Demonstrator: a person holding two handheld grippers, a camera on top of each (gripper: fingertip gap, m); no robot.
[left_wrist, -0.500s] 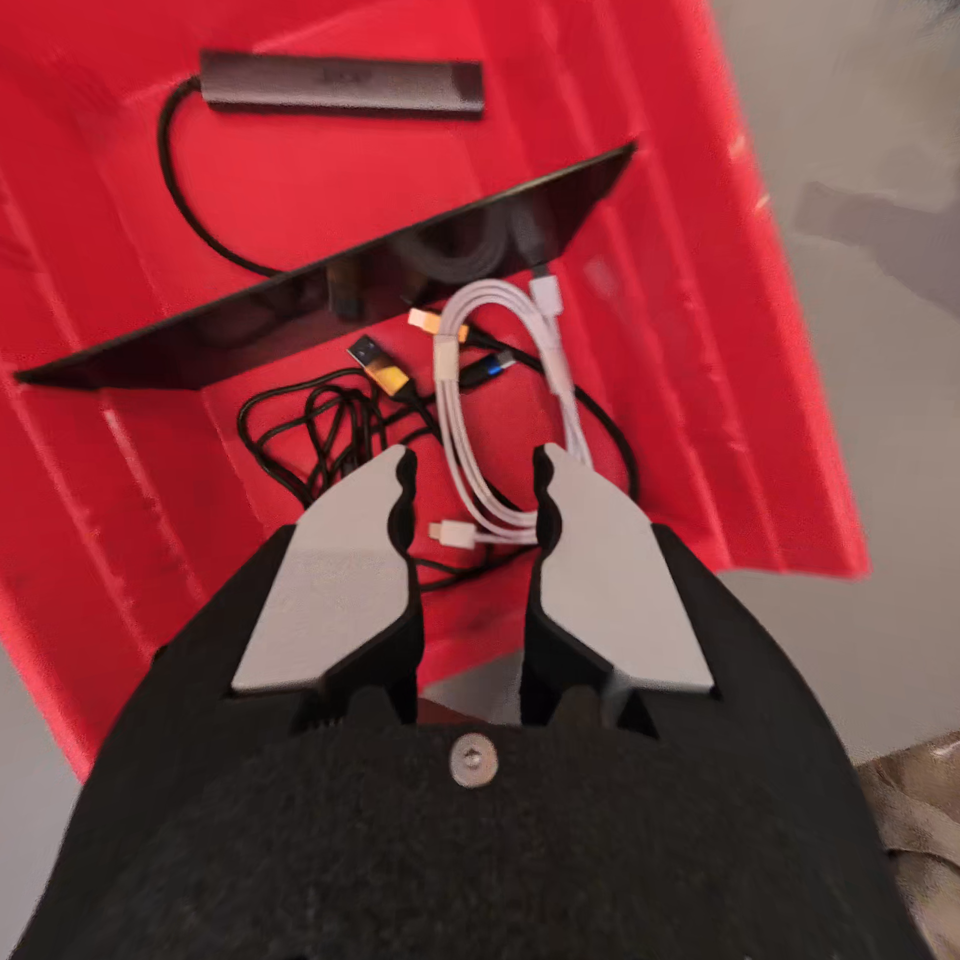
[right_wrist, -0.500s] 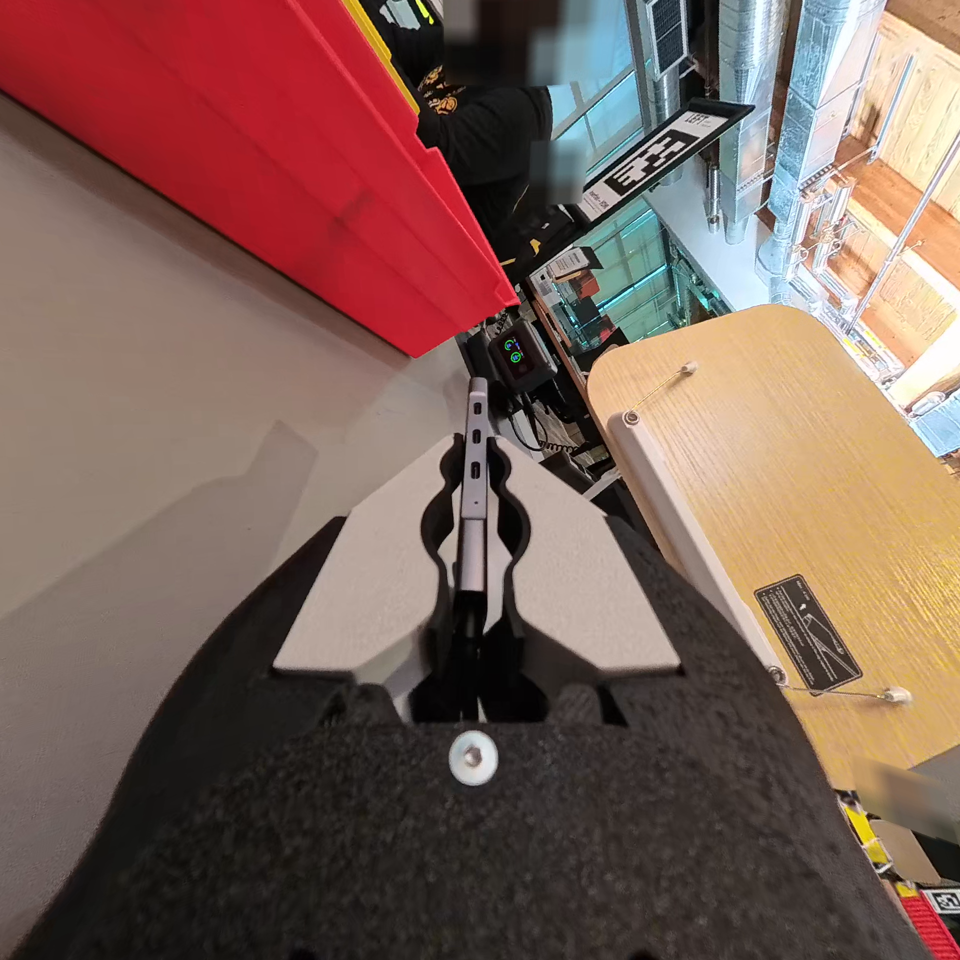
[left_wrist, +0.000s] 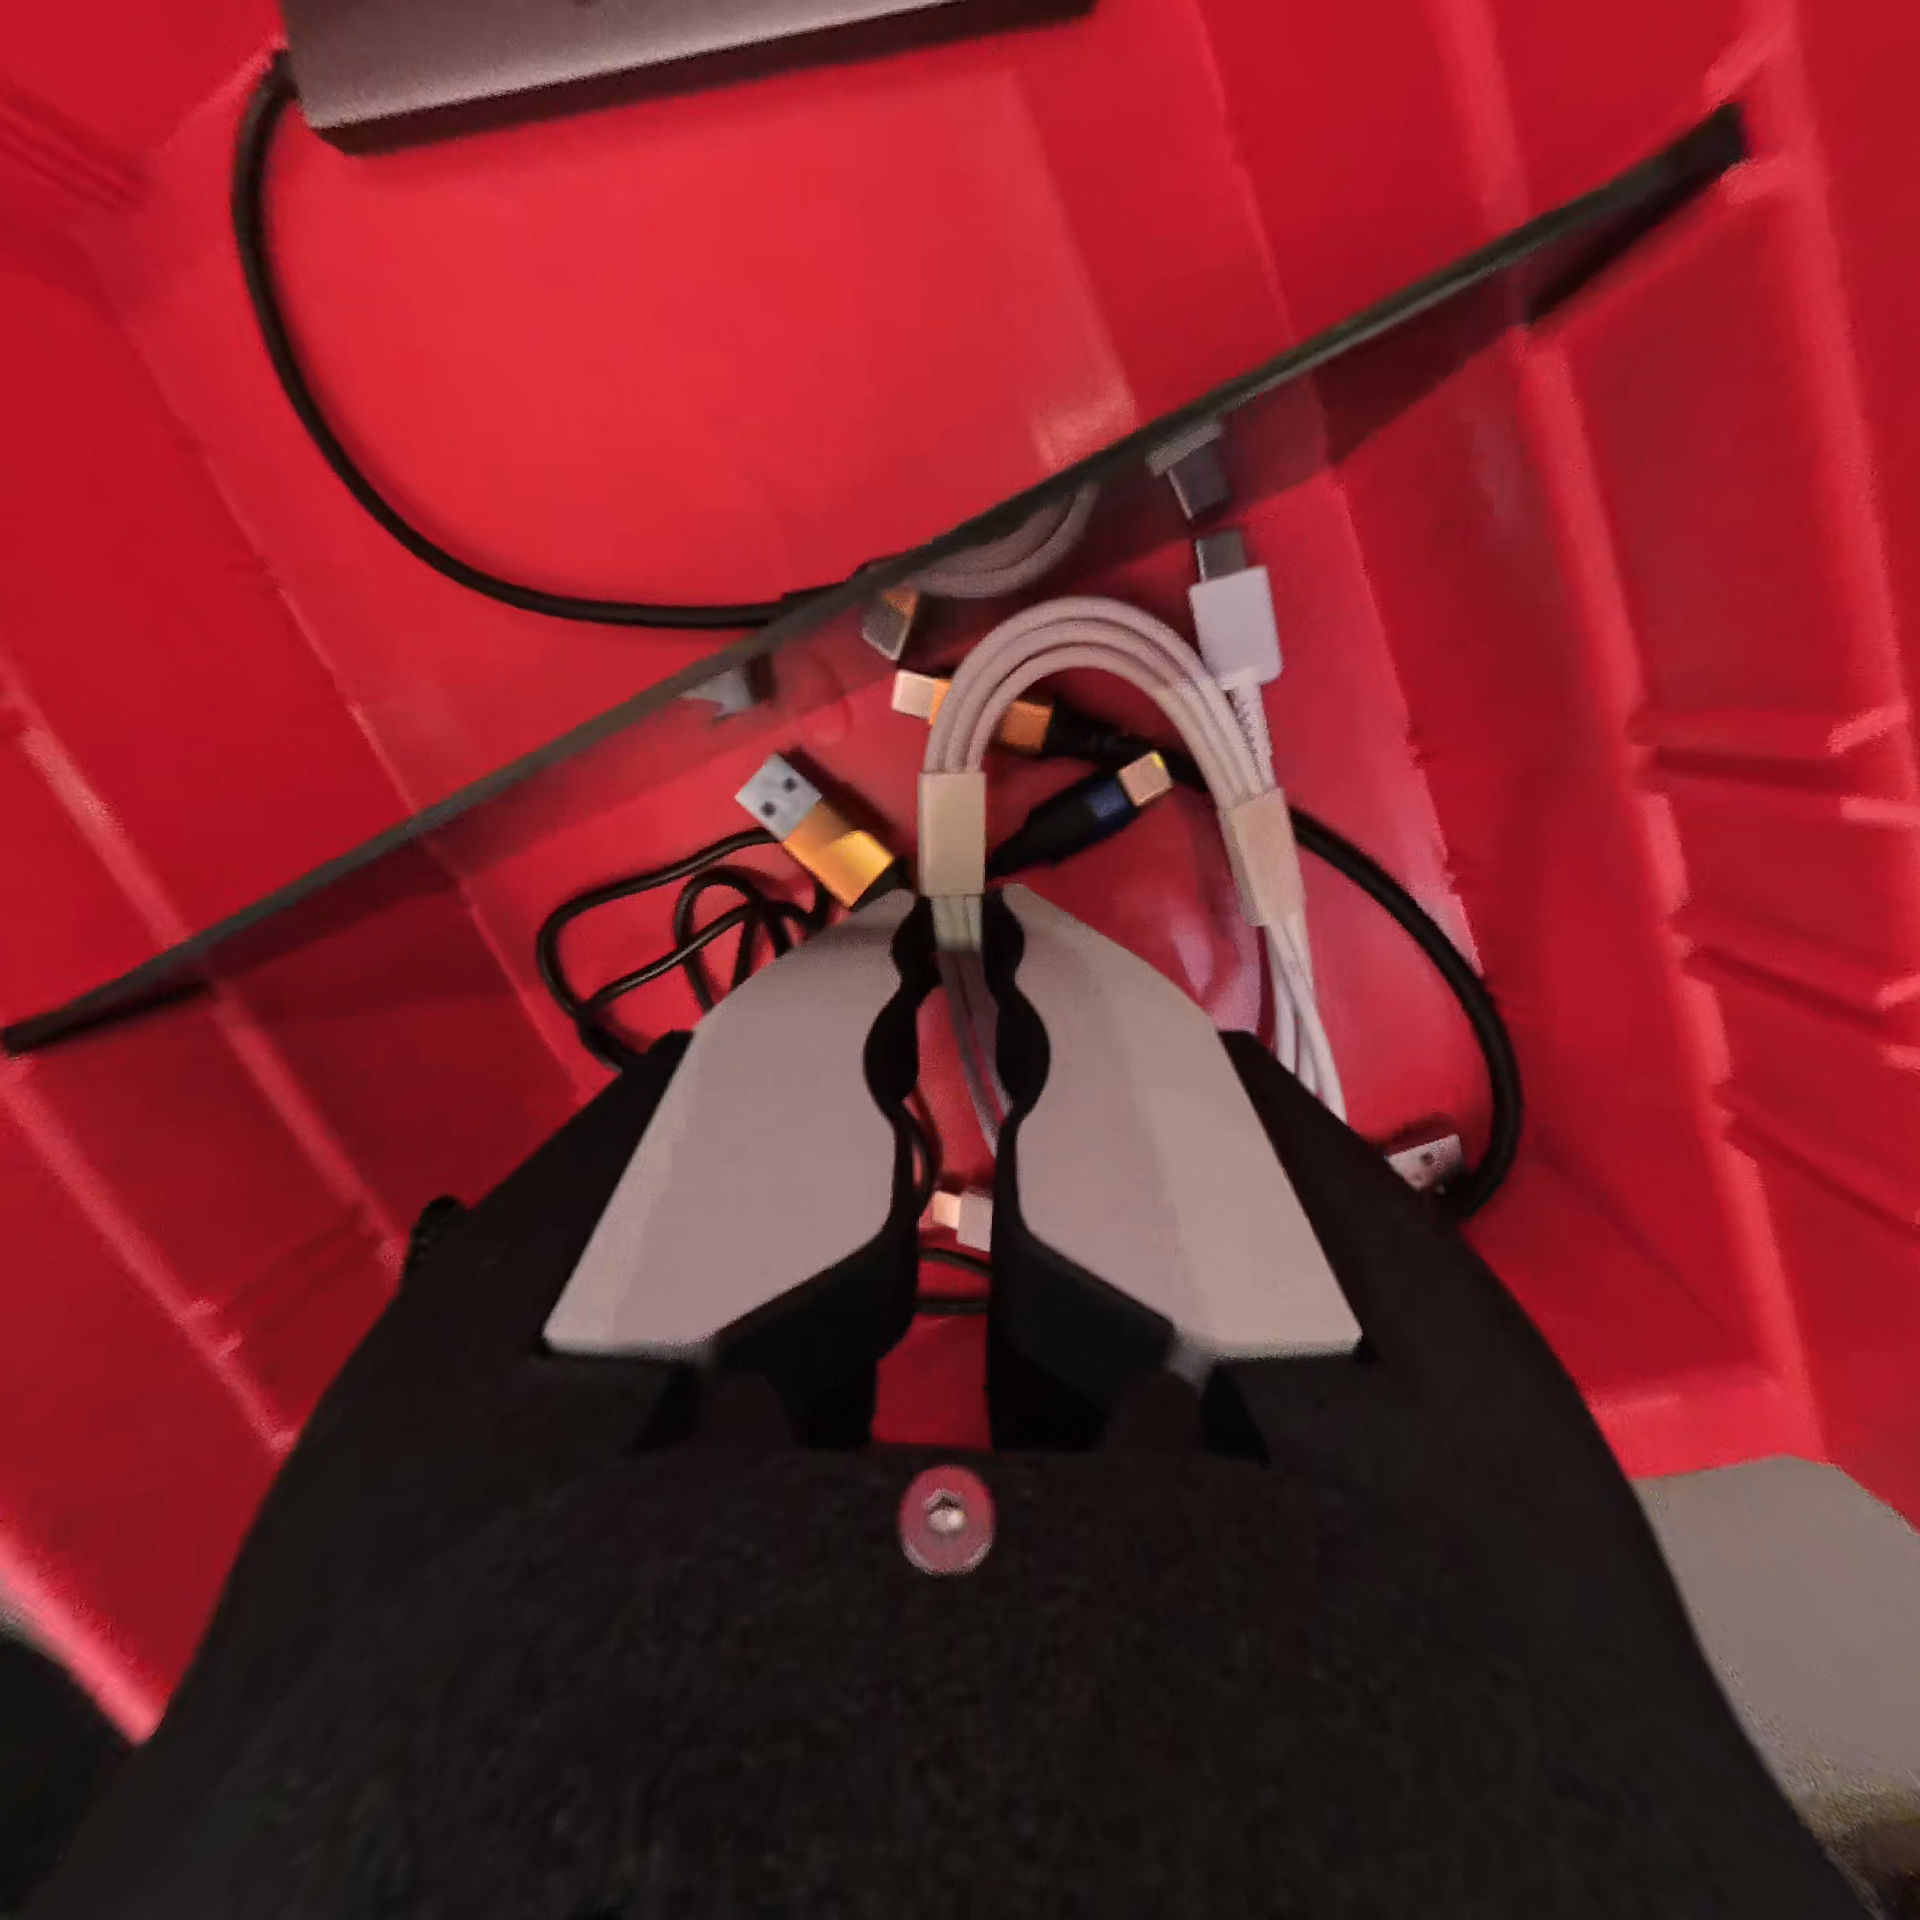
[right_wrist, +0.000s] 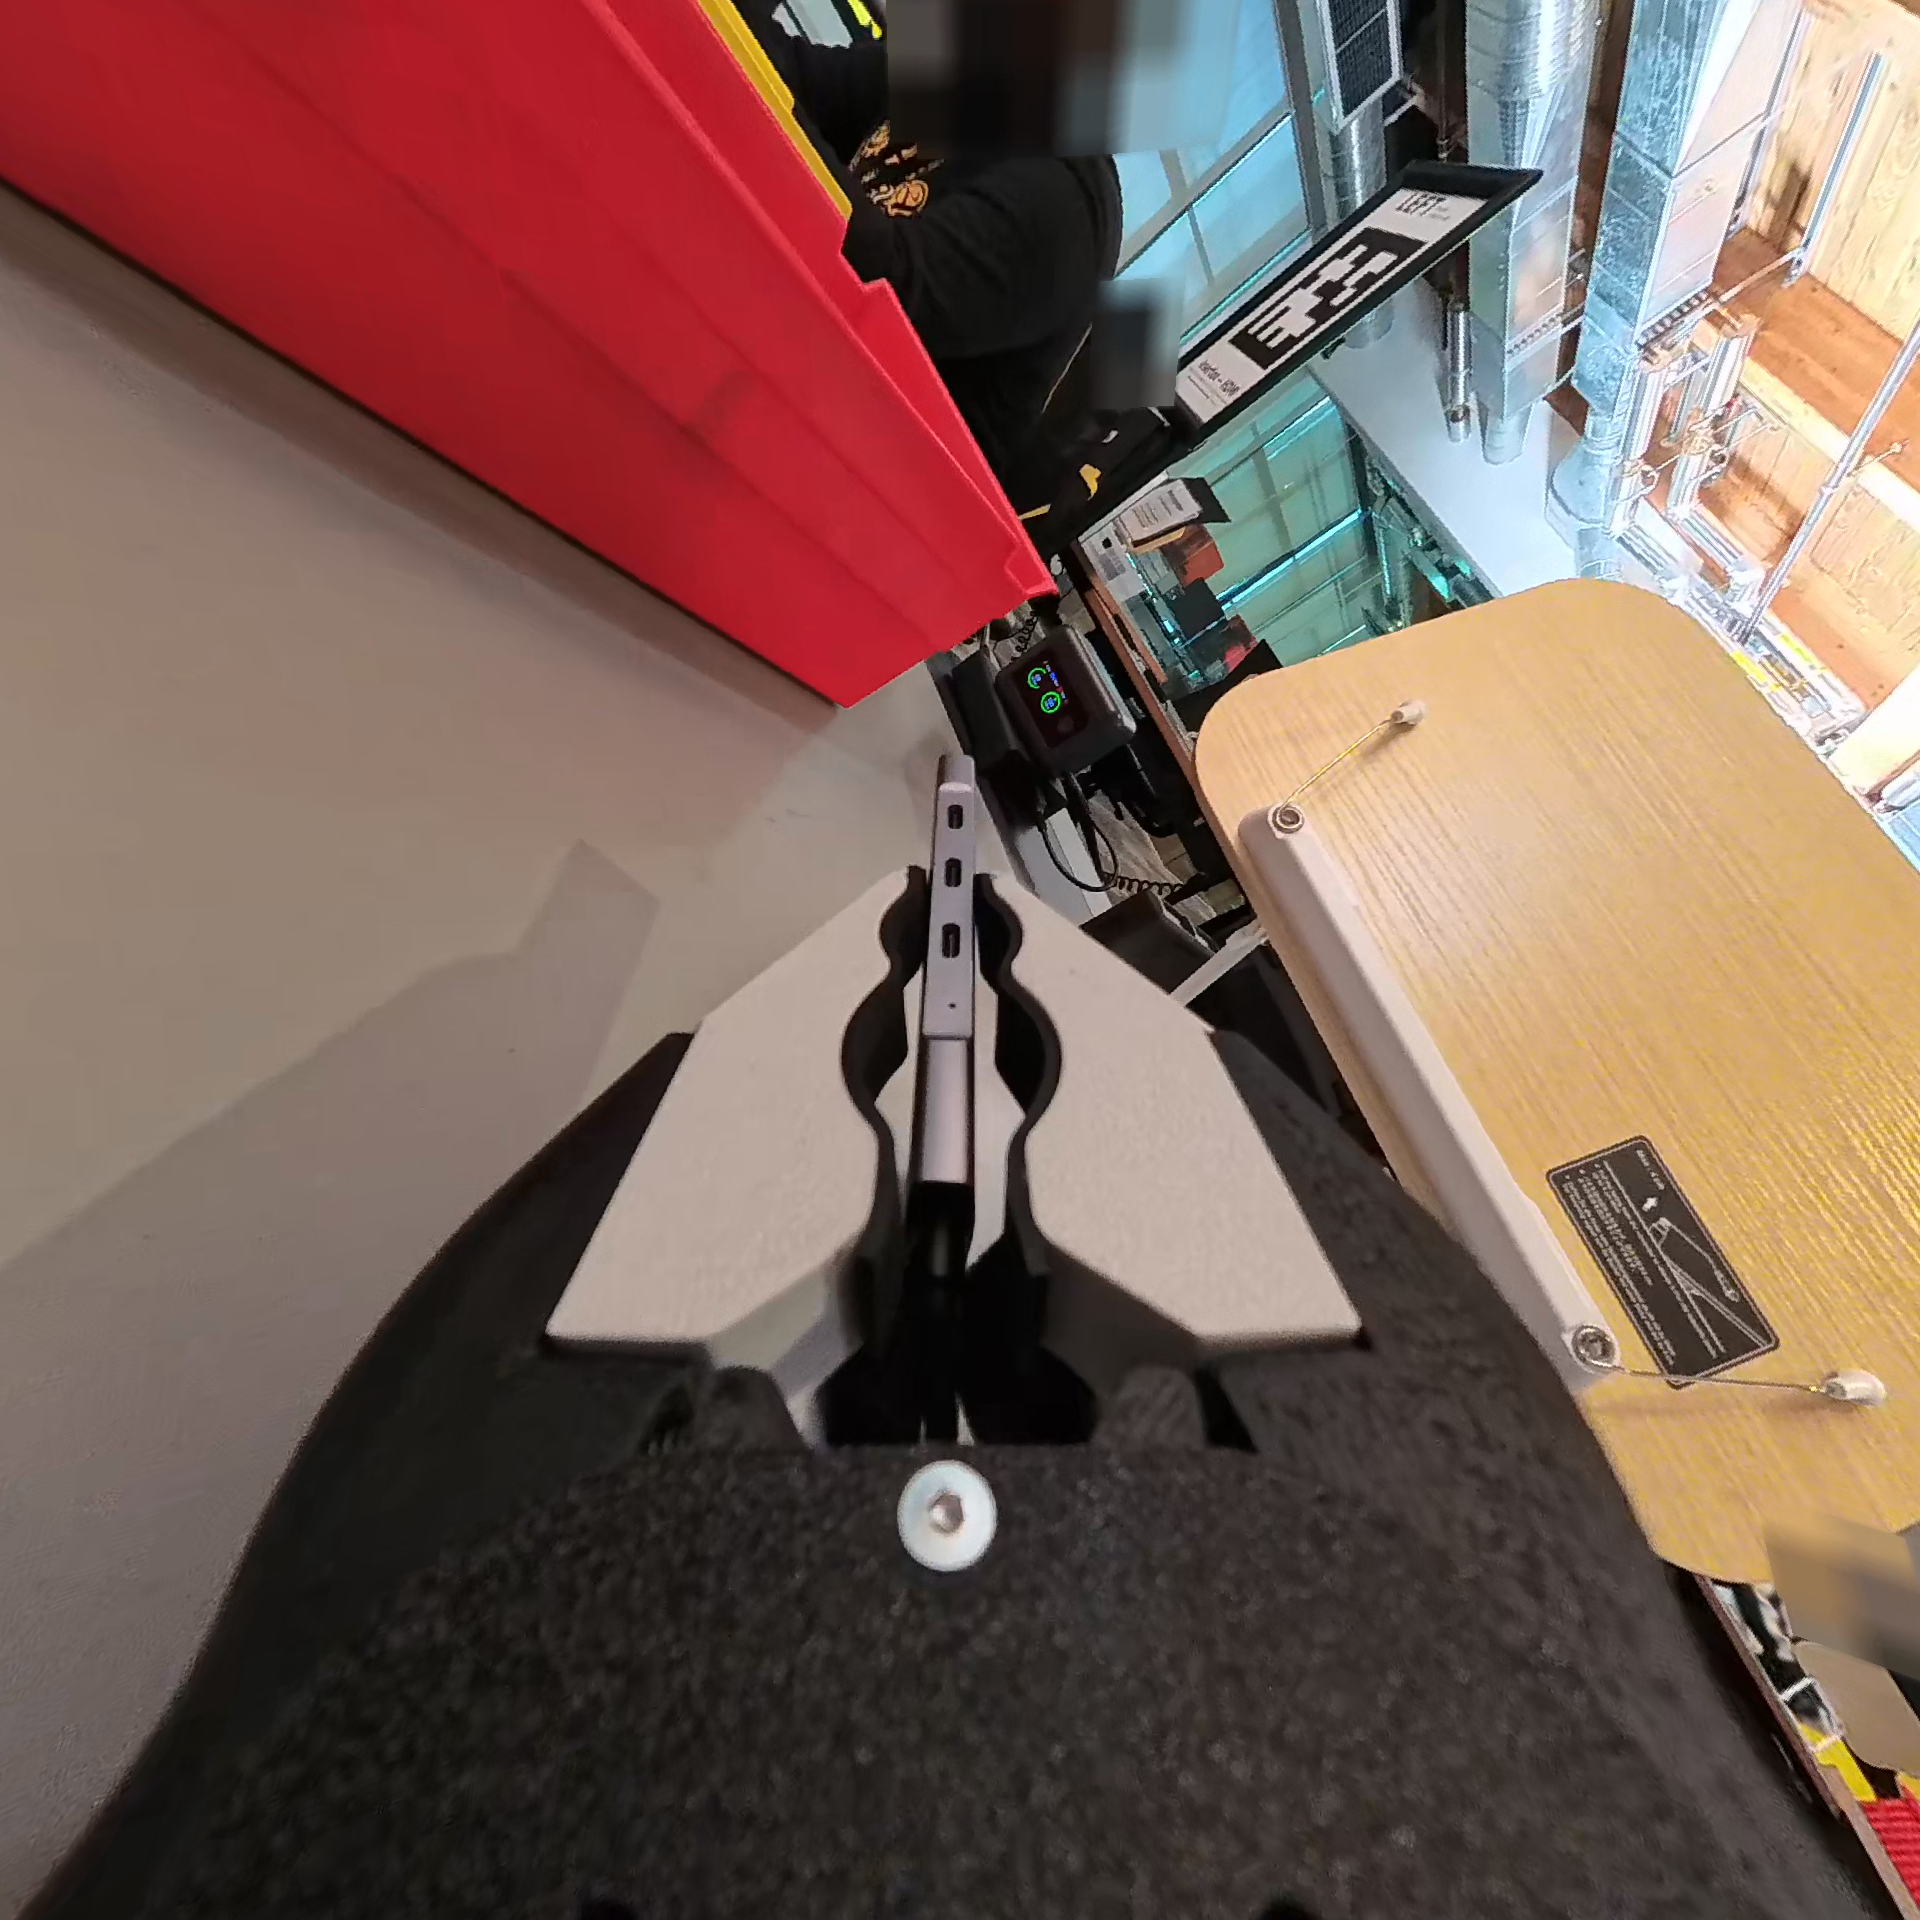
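Inside the red plastic bin (left_wrist: 582, 436), one strand bundle of the coiled white cable (left_wrist: 1049, 665) is being pinched by the nearly closed left claw (left_wrist: 954, 914), just below a beige band on the coil, while black cables with orange and blue plugs (left_wrist: 842, 847) are lying around it beneath a dark flat divider panel (left_wrist: 935, 561), and a grey hub with a black lead (left_wrist: 582, 73) is lying beyond that panel. A slim grey metal hub with a row of ports (right_wrist: 954, 914) is being gripped on edge by the closed right claw (right_wrist: 948, 883) above the pale grey surface (right_wrist: 312, 831), beside the bin's red outer wall (right_wrist: 540, 343) and near a light wooden board (right_wrist: 1610, 987).
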